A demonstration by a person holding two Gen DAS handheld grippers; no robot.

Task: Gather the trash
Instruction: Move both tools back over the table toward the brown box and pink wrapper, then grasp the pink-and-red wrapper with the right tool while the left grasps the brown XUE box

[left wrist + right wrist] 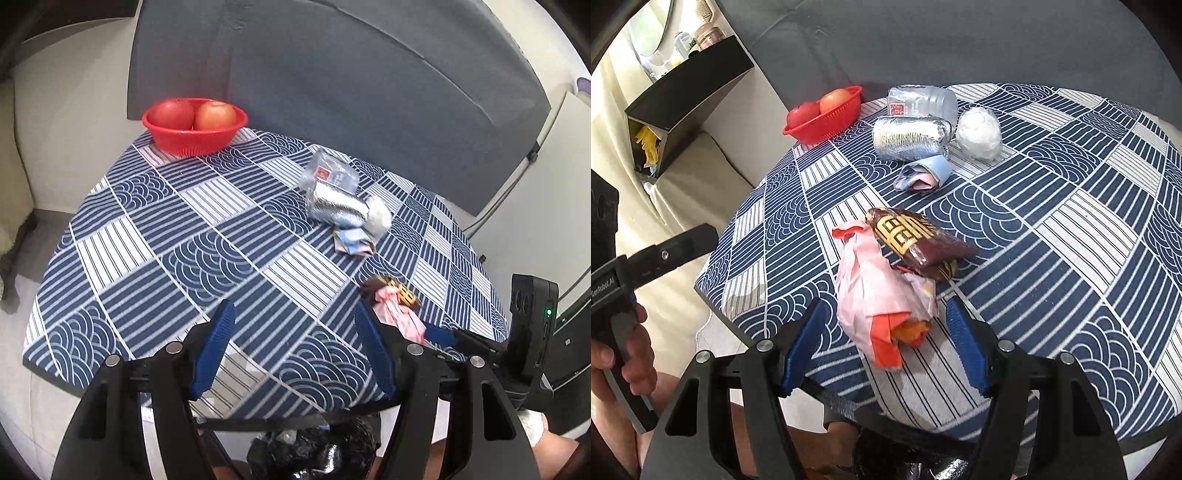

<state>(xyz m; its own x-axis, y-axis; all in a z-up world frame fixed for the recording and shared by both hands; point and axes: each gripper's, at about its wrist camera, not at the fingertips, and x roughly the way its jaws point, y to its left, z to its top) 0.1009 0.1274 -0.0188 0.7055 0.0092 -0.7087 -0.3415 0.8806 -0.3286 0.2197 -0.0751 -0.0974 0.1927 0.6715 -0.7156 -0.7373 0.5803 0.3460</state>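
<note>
Trash lies on the table's blue patterned cloth (pixel 184 236). A pink-and-white wrapper (pixel 871 291) with orange scraps lies between the fingers of my right gripper (pixel 885 303), which is open, its pads clear of the wrapper. A brown-and-gold wrapper (pixel 916 240) rests against its far end. Farther back are a silver foil bag (pixel 905 138), a crushed clear bottle (pixel 923 101), a white crumpled wad (pixel 979 133) and a pale blue wrapper (pixel 923 173). My left gripper (pixel 294 308) hangs open over the near table edge with nothing between its fingers.
A red basket (pixel 192 136) with two apples stands at the table's far left corner. A black bag (pixel 314 454) sits below the near table edge. A grey sofa back (pixel 332 74) rises behind the table. A hand (pixel 628 354) holds the left gripper's handle.
</note>
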